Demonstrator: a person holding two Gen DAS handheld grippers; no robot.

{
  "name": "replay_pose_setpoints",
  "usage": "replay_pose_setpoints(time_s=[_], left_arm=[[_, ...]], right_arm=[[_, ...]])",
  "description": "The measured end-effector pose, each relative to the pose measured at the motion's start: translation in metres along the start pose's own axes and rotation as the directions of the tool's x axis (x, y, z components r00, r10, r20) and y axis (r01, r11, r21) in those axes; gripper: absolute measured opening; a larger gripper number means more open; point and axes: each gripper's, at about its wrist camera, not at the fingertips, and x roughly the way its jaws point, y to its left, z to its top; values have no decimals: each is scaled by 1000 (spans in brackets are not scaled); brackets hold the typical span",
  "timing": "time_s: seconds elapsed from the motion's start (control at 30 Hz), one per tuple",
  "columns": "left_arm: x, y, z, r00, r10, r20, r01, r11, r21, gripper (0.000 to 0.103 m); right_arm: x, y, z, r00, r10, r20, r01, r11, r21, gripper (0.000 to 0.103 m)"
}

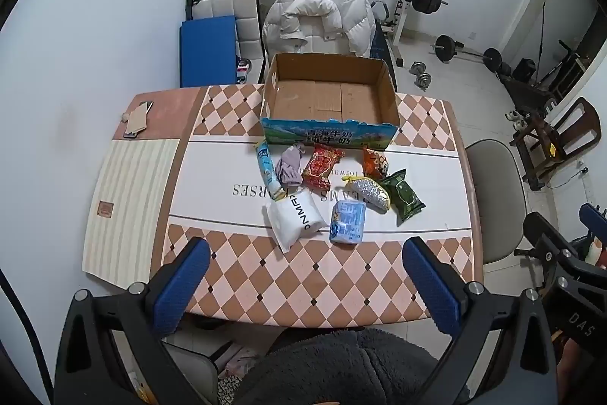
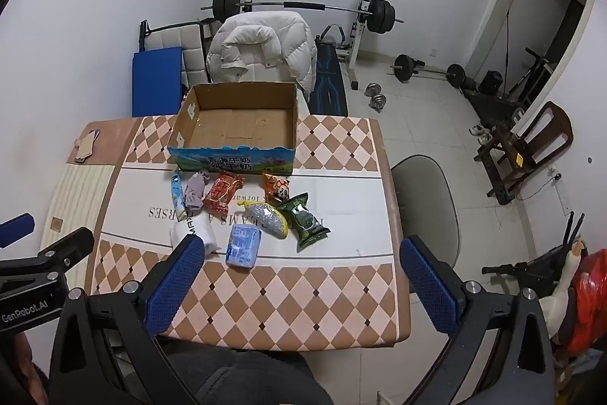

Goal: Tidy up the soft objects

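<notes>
Counter (image 1: 341,291) bearing empty cardboard box (image 1: 328,93), soft packets being kept clustered before it, blue tissue pack (image 1: 348,221) lying nearest, ahead of left tongs (image 1: 303,276) and right tongs (image 2: 299,276), both being held released.

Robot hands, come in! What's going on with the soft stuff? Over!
Left gripper open, empty. Right gripper open, empty. Soft packs loose on table; box holds nothing. Nothing blocking.

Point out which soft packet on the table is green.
The dark green foil packet, rightmost in the cluster, beside the silver glittery pouch. The other packets are red, orange, blue or white.
</notes>
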Motion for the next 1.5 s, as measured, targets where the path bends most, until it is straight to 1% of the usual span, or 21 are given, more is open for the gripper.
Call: replay_pose_setpoints(time_s=[0.03, 0.1, 0.17, 0.33, 0.5, 0.67, 0.83, 0.93, 1.5], left_arm=[[-1, -1, -1, 1000, 1, 1, -1, 1000, 0, 103], [0, 5, -1, 1000, -18, -10, 17, 1000, -13, 103], [2, 2, -4, 1000, -10, -16, 10, 1000, -9, 103], [3, 4, -1, 1000, -9, -13, 9, 1000, -10, 103], [4, 12, -2, 1000, -8, -4, 8, 1000, -12, 103], [0, 14, 0, 1000, -5, -5, 5, 1000, -9, 103], [1, 16, 0, 1000, -2, -1, 2, 1000, -9, 103], [0, 17, 1, 1000, -1, 1, 1, 1000, -8, 103], [-2, 19, 4, 1000, 4, 9, -4, 1000, -4, 103]], right_arm=[[-1, 1, 0, 1000, -13, 5, 13, 1000, -5, 103], [0, 1, 0, 1000, -4, -7, 4, 1000, -6, 103], [-1, 1, 0, 1000, -6, 4, 6, 1000, -4, 103], [-1, 0, 1, 1000, -5, 0, 5, 1000, -2, 103], [1, 1, -2, 1000, -12, 9, 12, 1000, -6, 103], [-6, -1, 5, 1000, -16, 12, 16, 1000, -6, 103], [-2, -2, 7, 1000, -15, 15, 15, 1000, -6, 103], [-10, 3, 7, 1000, -17, 18, 17, 1000, -11, 103], [-12, 9, 13, 999, -19, 26, 19, 1000, -14, 103]])
